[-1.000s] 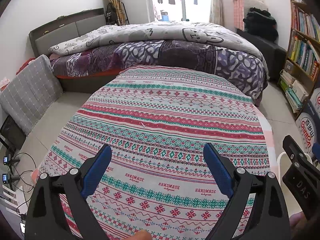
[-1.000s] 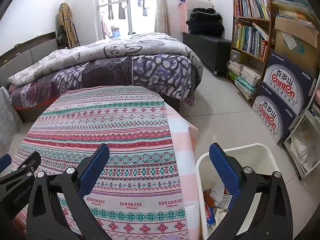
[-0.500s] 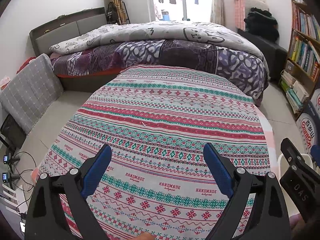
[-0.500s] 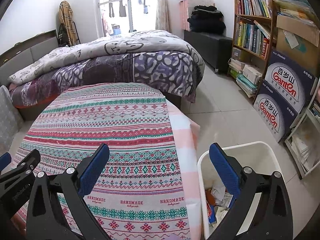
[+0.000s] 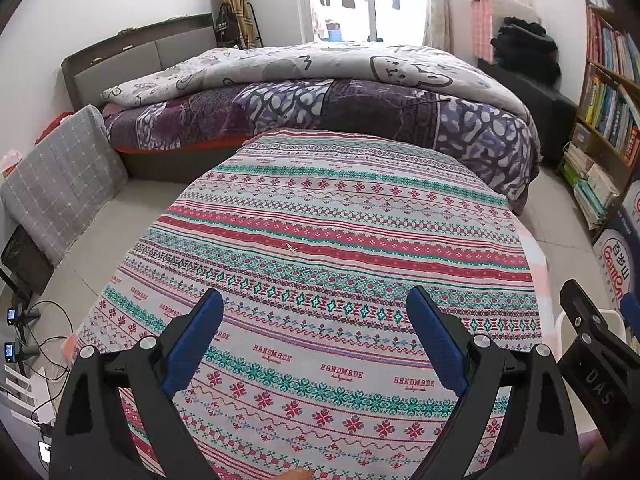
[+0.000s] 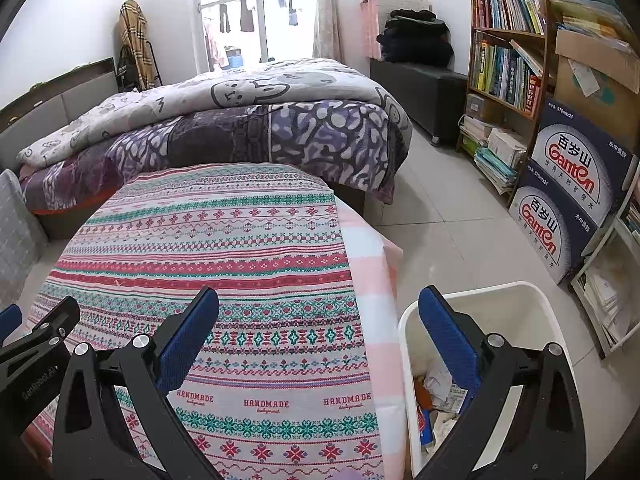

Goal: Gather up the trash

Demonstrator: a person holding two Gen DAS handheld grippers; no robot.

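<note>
We hold both tools above the large round table draped in a striped red, teal and white patterned cloth [image 5: 344, 240], which fills the area ahead of and below the two sets of fingers. No paper, wrapper or other loose refuse shows on the cloth in either wrist view; the only mark is a tiny pale fleck, possibly a thread or crumb [image 5: 292, 246], lying on a red band well ahead of the left gripper [image 5: 315, 320], roughly on its centre line. It is too small to tell its material or its long axis.

The white rectangular plastic waste bin [image 6: 516, 300] stands on the floor just beside the table edge, to the right of and below the right gripper [image 6: 319, 318]; that gripper's right finger overlaps the bin's opening in the right wrist view. The collected trash [image 6: 438, 380], crumpled white paper with orange and blue printed wrappers, lies at the bottom of the bin. In our judgement the right hand is the nearer one to the bin, and the left hand the nearer one to the fleck.

Both grippers have their blue-padded fingers spread wide, with nothing between them. The right gripper appears at the right margin of the left wrist view, and the left gripper at the left margin of the right wrist view, so we hold them side by side.

We judge the collection largely complete, unless the fleck counts as refuse.
</note>
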